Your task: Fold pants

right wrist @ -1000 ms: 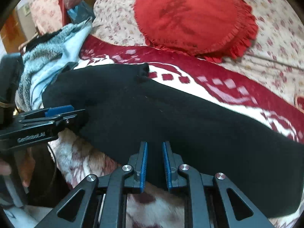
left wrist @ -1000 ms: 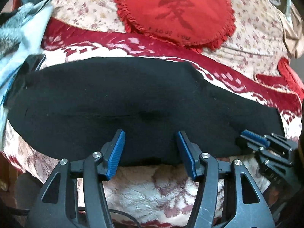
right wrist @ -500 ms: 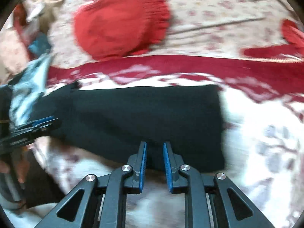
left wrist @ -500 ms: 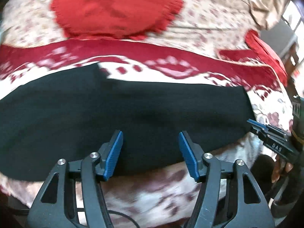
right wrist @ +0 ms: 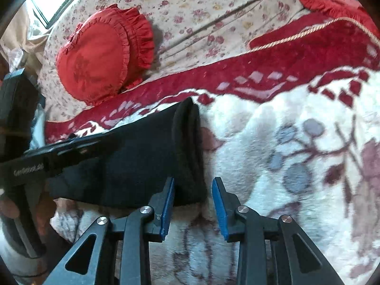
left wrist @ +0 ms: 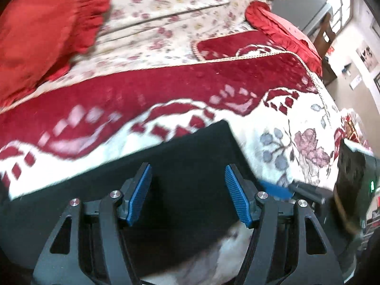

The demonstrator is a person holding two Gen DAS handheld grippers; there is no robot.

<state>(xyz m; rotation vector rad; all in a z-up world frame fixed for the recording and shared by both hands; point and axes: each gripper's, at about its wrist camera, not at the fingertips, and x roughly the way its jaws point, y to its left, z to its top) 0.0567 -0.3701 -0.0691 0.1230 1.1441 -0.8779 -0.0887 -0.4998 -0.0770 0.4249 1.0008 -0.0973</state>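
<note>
Red-and-white floral blanket [right wrist: 273, 147], covering the bed. Black pants [right wrist: 142, 161], lying flat on the blanket, hem end at 12 o'clock of the right gripper. Round red ruffled cushion [right wrist: 102, 54], 10 o'clock, well apart. Left gripper [left wrist: 187, 190]: jaws wide, just been opening, over the pants, nothing clamped. Right gripper [right wrist: 193, 204]: jaws partly apart, just been opening, hem edge between, unpressed.
</note>
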